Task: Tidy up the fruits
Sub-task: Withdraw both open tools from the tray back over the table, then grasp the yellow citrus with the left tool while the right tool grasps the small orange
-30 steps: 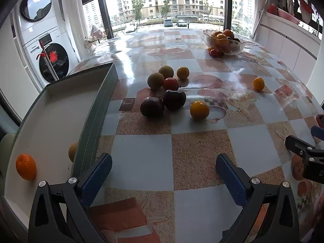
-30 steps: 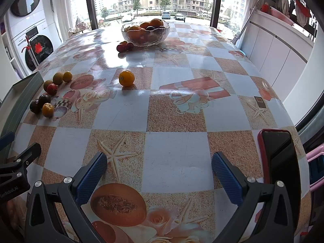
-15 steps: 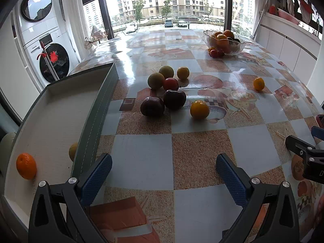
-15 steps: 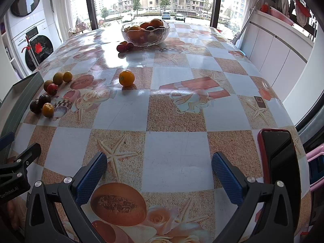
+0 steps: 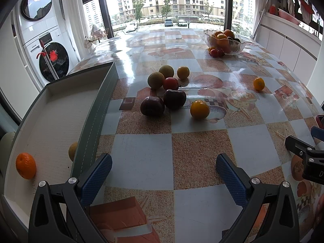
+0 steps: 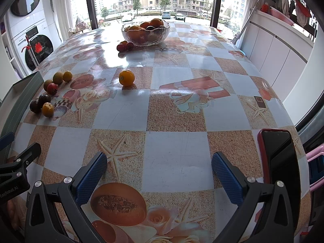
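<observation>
Loose fruit lies in a cluster on the table: two dark plums point(image 5: 152, 105), a red fruit point(image 5: 170, 83), two greenish fruits point(image 5: 156, 80) and yellow-orange ones point(image 5: 199, 109). A lone orange point(image 6: 126, 77) lies nearer the middle. A grey tray point(image 5: 101, 99) at the left holds an orange point(image 5: 26, 165) and a yellow fruit point(image 5: 73, 151). A glass bowl point(image 6: 145, 32) of fruit stands at the far end with small red fruits point(image 6: 124, 46) beside it. My left gripper point(image 5: 164, 172) is open and empty, short of the cluster. My right gripper point(image 6: 159, 171) is open and empty over the near table.
A phone in a red case point(image 6: 277, 154) lies at the table's right edge. Washing machines point(image 5: 50, 60) stand to the left, white cabinets point(image 6: 283, 48) to the right. The right gripper's body point(image 5: 305, 158) shows at the left view's right edge.
</observation>
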### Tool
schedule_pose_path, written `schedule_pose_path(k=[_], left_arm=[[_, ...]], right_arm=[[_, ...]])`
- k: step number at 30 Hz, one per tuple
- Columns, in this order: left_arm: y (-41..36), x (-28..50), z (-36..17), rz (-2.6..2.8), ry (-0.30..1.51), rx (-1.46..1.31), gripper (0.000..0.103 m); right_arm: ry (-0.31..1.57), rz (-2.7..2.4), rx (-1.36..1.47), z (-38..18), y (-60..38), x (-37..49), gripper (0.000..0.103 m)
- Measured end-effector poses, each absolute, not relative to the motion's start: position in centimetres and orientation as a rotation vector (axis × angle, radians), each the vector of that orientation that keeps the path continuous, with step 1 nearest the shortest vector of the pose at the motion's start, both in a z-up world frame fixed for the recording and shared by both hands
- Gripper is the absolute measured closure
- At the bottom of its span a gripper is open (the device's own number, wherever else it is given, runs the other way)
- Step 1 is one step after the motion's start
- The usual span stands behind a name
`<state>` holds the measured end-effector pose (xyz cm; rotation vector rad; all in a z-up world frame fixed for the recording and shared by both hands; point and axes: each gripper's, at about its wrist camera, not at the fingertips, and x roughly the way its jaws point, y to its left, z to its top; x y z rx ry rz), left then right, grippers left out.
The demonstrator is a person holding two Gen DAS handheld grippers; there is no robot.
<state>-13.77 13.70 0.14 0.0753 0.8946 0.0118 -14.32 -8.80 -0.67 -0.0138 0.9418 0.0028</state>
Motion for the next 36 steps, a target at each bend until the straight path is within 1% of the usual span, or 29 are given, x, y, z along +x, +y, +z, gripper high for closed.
schedule_pose_path(k=[5,8,9,10,11,15,18,19,20,21,22,24,27,29,36], left_arm=[[13.4,-11.9,0.5,0.005,0.997,0.03,0.0],[12.0,-10.7,0.9,-0.009,1.004,0.043,0.001],[11.3,-10.3,1.1,-0.018,0.999,0.053,0.004],[10.7,-10.1,1.1,-0.024,0.999,0.059,0.014],[10.2,-9.8,1.0,-0.028,1.007,0.069,0.017],[9.2,-8.6,0.8,-0.017,1.015,0.052,0.017],[9.2,-7.9,0.6,-0.004,1.02,0.01,0.017],[9.3,-7.8,0.6,-0.002,1.02,0.001,0.017],[9.3,-7.6,0.5,0.0,1.02,-0.006,0.017],[9.3,-7.5,0.4,0.004,1.018,-0.013,0.017],[9.4,-7.5,0.4,0.006,1.016,-0.017,0.018],[9.5,-7.5,0.5,0.013,1.003,-0.026,0.027],[9.7,-7.7,0.7,0.024,0.984,-0.04,0.046],[9.8,-7.9,0.8,0.02,0.967,-0.04,0.079],[11.2,-9.3,1.7,-0.029,0.971,-0.092,0.079]], right_arm=[[1.042,0.053,-0.031,-0.2,-8.8,-11.7,0.0],[1.06,0.081,-0.012,0.1,-8.6,-10.0,0.0],[1.058,0.1,0.008,0.3,-8.6,-9.3,0.0],[1.054,0.115,0.026,0.5,-8.6,-8.6,0.0],[1.052,0.122,0.036,0.6,-8.5,-8.0,0.0],[1.029,0.149,0.033,0.7,-7.4,-5.0,0.004],[1.011,0.163,-0.008,0.7,-6.0,-3.5,0.016],[1.005,0.158,-0.03,0.7,-5.6,-3.2,0.026],[0.995,0.147,-0.059,0.8,-5.2,-3.0,0.047],[0.983,0.144,-0.079,1.0,-4.9,-3.0,0.06],[0.979,0.168,-0.063,1.2,-4.9,-3.1,0.08],[0.978,0.189,-0.009,1.3,-5.6,-3.2,0.08],[0.974,0.214,0.059,1.2,-7.0,-4.1,0.08],[0.975,0.222,0.088,1.4,-7.7,-4.9,0.08],[0.969,0.259,0.136,2.3,-8.7,-7.3,0.08]])
